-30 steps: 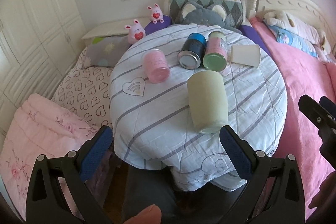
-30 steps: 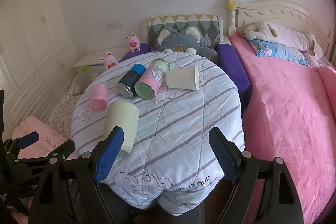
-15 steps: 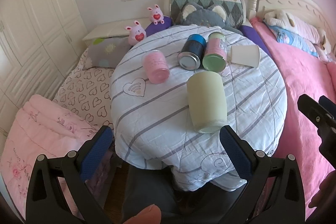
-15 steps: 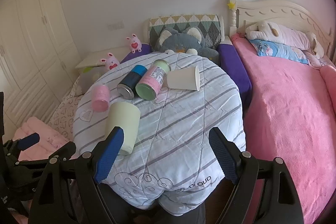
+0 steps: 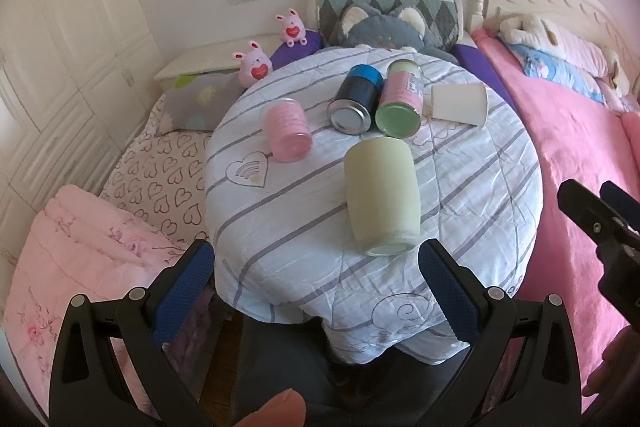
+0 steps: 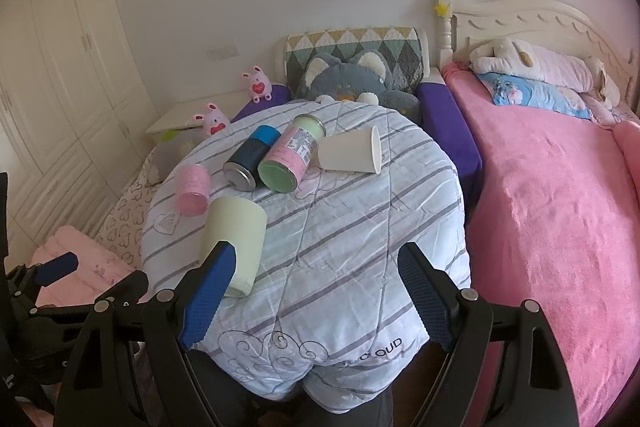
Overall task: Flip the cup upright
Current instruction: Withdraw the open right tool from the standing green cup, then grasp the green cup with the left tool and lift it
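A pale green cup lies on its side on the round table covered with a striped quilt, its base toward me; it also shows in the right wrist view. A white paper cup lies on its side at the far right. My left gripper is open and empty, just in front of the green cup. My right gripper is open and empty at the table's near edge, its left finger in front of the green cup.
A pink jar, a dark blue can and a pink-labelled green can lie on their sides at the table's back. A pink bed is on the right, folded bedding on the left, and a grey cat cushion behind.
Both grippers have drifted very slightly; nothing on the table has moved.
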A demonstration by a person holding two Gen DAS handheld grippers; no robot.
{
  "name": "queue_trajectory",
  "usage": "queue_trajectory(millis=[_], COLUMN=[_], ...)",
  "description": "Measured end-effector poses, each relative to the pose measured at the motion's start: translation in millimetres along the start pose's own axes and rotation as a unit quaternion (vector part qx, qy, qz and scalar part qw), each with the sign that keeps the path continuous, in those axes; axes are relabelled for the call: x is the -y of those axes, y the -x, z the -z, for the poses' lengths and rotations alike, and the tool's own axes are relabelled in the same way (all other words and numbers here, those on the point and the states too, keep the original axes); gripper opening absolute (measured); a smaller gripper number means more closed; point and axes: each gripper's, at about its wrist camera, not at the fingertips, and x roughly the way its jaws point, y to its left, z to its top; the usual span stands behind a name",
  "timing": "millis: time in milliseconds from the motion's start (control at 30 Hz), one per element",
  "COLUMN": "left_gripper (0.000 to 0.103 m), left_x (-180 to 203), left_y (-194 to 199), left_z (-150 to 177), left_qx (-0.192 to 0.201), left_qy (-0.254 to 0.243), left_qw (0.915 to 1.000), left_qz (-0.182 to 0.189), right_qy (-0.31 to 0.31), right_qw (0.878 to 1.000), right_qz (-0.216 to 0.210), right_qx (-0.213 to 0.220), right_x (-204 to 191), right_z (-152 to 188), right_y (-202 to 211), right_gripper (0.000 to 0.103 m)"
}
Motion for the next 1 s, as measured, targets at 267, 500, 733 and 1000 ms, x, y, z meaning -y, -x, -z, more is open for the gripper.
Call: queue_trajectory(millis=[267, 500, 733, 1000], left_gripper=[0.103, 0.103, 0.103, 0.103], left_x=[22, 30, 45, 43], left_y=[-19, -60, -109, -157], left_z=[-9, -26, -39, -55], left_qx=[-0.027, -0.067, -0.110, -0.153], left_qy=[-0.005, 0.015, 0.028, 0.067], left_qw=[0.9995, 0.9975, 0.9932, 0.9847], left_qz=[0.015, 0.017, 0.027, 0.048], right_qy=[-0.014, -0.029, -0.045, -0.046], right_qw=[1.000, 0.999, 0.997, 0.995], right_qz=[-0.009, -0.015, -0.013, -0.010], right_qx=[-0.012, -0.031, -0.058, -0.084], right_x=[22, 46, 67, 74], right_z=[-2, -4, -5, -12], right_y=[-16, -40, -69, -97], right_gripper=[0.084, 0.084, 0.084, 0.084])
